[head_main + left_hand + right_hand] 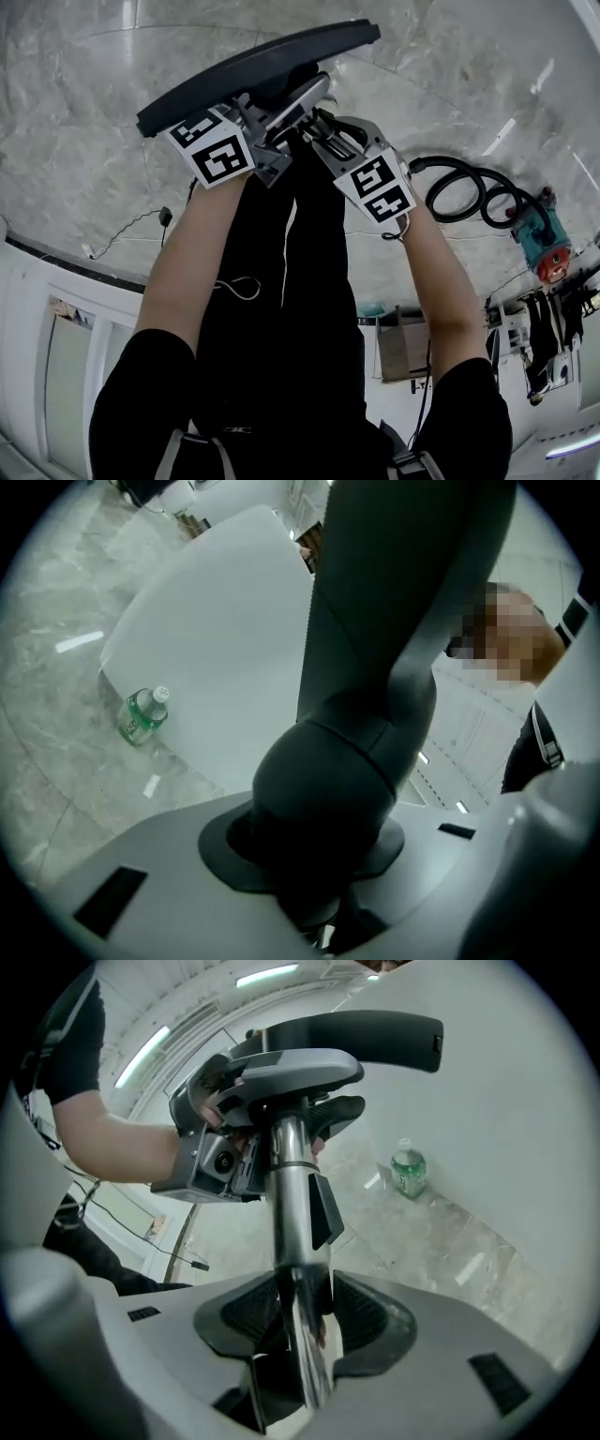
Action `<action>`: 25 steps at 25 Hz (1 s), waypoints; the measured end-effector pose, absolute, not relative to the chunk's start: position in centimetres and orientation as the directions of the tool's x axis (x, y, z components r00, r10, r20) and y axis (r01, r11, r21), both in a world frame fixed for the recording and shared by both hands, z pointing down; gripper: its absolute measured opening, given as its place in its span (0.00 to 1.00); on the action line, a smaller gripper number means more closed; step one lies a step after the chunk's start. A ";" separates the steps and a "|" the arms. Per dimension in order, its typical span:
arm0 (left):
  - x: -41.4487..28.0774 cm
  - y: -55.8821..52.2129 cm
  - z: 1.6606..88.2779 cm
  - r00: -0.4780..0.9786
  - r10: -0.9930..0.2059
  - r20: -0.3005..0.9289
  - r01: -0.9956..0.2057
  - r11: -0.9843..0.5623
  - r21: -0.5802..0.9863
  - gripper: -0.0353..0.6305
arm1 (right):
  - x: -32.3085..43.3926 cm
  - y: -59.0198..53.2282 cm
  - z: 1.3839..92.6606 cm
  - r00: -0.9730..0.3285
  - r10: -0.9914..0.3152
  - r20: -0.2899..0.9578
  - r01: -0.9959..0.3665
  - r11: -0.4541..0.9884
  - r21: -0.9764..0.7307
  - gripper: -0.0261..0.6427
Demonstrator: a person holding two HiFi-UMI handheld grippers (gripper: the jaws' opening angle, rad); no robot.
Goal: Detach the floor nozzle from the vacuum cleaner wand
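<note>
In the head view both grippers are raised in front of me with the black floor nozzle point(262, 67) above them. My left gripper point(279, 120) is shut on the nozzle's dark swivel neck point(347, 761), which fills the left gripper view. My right gripper point(323, 129) is shut on the chrome wand point(292, 1232), which stands between its pads point(239, 1312). The right gripper view shows the wand running up into the grey neck point(291, 1072) under the nozzle point(370, 1027), with the left gripper point(211, 1162) clamped beside it. The wand and nozzle look joined.
A teal vacuum body point(546, 242) and its coiled black hose point(469, 192) lie on the marble floor at right. A green bottle point(145, 712) stands by a white panel point(225, 639). A thin cable point(131, 230) runs at left, and a cardboard box point(403, 349) sits near my legs.
</note>
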State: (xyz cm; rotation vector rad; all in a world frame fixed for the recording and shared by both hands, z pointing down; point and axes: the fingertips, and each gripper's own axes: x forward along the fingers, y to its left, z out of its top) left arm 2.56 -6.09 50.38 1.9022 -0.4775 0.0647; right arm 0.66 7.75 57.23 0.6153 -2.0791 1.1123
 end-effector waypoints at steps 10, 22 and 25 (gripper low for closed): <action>3.2 -5.8 45.9 0.914 -0.290 0.284 -0.381 -0.371 0.847 0.24 | -1.7 4.8 58.4 -0.462 -0.379 0.802 -0.808 0.551 -0.206 0.30; 4.2 -6.2 45.1 0.897 -0.304 0.321 -0.424 -0.383 0.821 0.23 | -1.1 5.3 57.2 -0.533 -0.321 0.783 -0.757 0.593 -0.272 0.13; 3.3 -5.8 46.3 0.858 -0.331 0.393 -0.490 -0.298 0.819 0.22 | -2.1 6.8 57.1 -0.615 -0.237 0.752 -0.697 0.610 -0.377 0.13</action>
